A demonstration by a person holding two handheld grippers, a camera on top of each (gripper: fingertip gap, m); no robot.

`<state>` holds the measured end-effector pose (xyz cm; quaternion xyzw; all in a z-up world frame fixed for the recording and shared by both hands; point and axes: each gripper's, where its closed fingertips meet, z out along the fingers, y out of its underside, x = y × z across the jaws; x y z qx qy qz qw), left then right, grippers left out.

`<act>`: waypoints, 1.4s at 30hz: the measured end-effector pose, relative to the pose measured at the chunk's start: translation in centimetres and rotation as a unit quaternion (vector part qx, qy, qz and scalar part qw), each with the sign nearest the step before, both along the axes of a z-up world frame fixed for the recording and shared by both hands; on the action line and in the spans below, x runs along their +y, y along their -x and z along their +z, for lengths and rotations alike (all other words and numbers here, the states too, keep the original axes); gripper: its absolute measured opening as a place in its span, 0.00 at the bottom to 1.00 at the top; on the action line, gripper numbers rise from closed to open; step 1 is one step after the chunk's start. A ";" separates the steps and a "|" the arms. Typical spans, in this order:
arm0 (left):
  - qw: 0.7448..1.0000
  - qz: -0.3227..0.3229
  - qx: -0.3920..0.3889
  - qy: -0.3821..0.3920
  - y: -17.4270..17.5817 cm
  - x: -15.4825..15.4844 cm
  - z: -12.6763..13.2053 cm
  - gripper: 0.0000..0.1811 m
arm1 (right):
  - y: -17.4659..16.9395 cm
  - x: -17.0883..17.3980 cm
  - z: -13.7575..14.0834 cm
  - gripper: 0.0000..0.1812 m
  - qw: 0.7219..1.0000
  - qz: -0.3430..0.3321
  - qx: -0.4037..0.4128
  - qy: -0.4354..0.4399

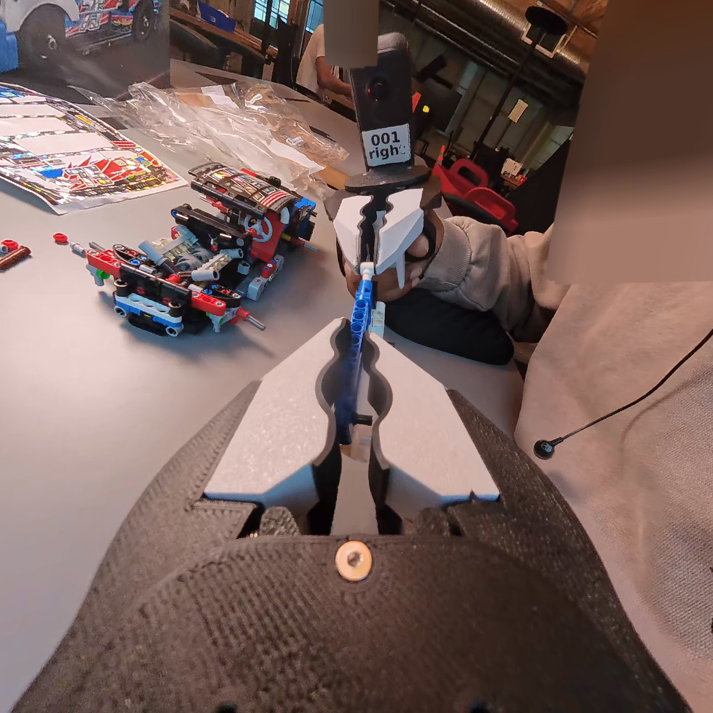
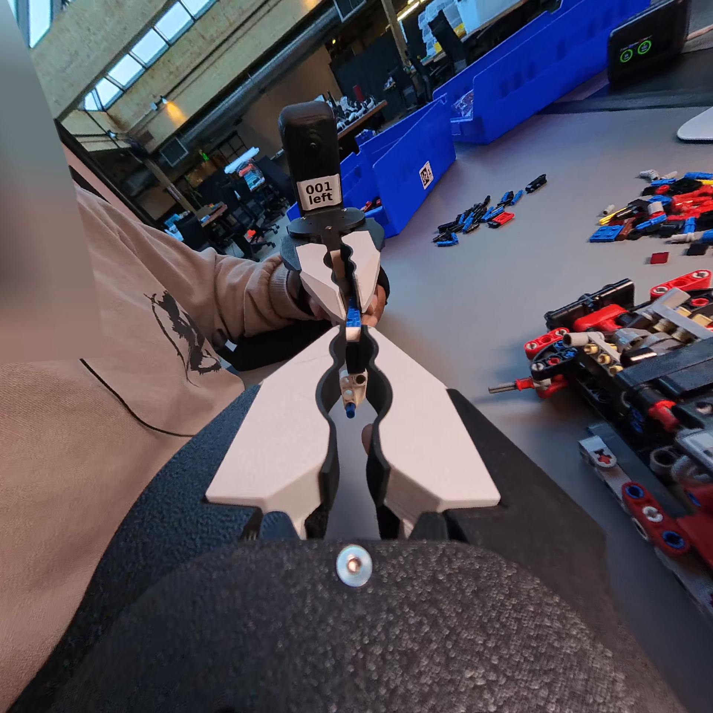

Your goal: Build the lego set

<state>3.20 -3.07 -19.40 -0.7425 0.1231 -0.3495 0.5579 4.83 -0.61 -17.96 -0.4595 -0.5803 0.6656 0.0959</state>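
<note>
Black textured housing fills the near field of both wrist views; beyond it, the left gripper is clamped on a blue beam, which runs out toward 12 o'clock, where the right gripper pinches a small white connector at the beam's far tip. From the right wrist view the right gripper is closed at its tips on that white end, with a white pin block and a blue pin sitting loose in the gap behind; the left gripper faces it, shut on the beam. So the sub-assembly hangs in the air between both tools, above the table.

The beam should be light, rigid and slick plastic; I judge its flat sides the best hold, away from the pin holes; press-fit joints may pop if twisted. Whether the white block is fully seated is hard to tell.

The car chassis lies at 10 o'clock in the left view; loose parts lie at 2 o'clock in the right view.

Each gripper carries a white label with printing; a sticker sheet and a blue bin with a square code tag also bear print.
</note>
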 end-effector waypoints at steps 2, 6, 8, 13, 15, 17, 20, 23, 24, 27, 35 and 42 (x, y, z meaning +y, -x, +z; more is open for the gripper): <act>1.000 0.001 -0.019 0.009 0.3 0.1 0.0 0.02 | 0.4 0.2 0.0 0.03 1.000 -0.019 0.005 -0.006; 0.999 -0.011 -0.030 0.021 0.1 0.1 -0.3 0.02 | 0.5 -0.1 0.8 0.03 0.999 -0.019 0.032 0.002; 1.000 -0.003 -0.024 0.010 0.3 0.1 0.0 0.02 | 0.6 0.0 0.7 0.03 0.999 -0.025 0.032 -0.005; 1.000 0.001 -0.029 0.005 0.6 -0.1 0.3 0.02 | 0.4 -0.1 0.1 0.03 0.999 -0.026 0.017 -0.035; 1.000 -0.004 -0.021 0.008 0.4 -0.2 0.0 0.02 | 0.3 -0.3 0.0 0.03 0.999 -0.023 0.017 -0.044; 1.000 -0.006 -0.019 0.010 0.4 -0.2 -0.1 0.02 | 0.3 -0.3 0.0 0.03 0.999 -0.023 0.014 -0.037; 1.000 -0.008 -0.010 0.010 0.4 -0.3 -0.2 0.01 | 0.2 -0.4 -0.5 0.03 0.998 -0.019 0.000 -0.057; 1.000 -0.014 0.012 0.011 0.2 -0.5 -0.6 0.02 | -0.2 -0.5 -1.0 0.03 0.998 -0.003 -0.015 -0.068; 1.000 -0.015 0.015 0.012 0.1 -0.5 -0.6 0.02 | -0.2 -0.6 -1.2 0.03 0.997 -0.003 -0.016 -0.074; 0.999 -0.018 0.020 0.017 0.1 -0.6 -0.8 0.02 | -0.3 -0.6 -1.5 0.03 0.995 -0.003 -0.017 -0.097; 0.994 -0.033 0.102 0.025 -0.7 -0.8 -2.2 0.01 | -0.9 -1.1 -3.0 0.03 0.983 0.019 -0.028 -0.182; 0.998 -0.019 0.068 -0.003 -0.6 -0.7 -0.9 0.01 | -0.8 -0.8 -1.5 0.03 0.996 0.020 -0.015 -0.089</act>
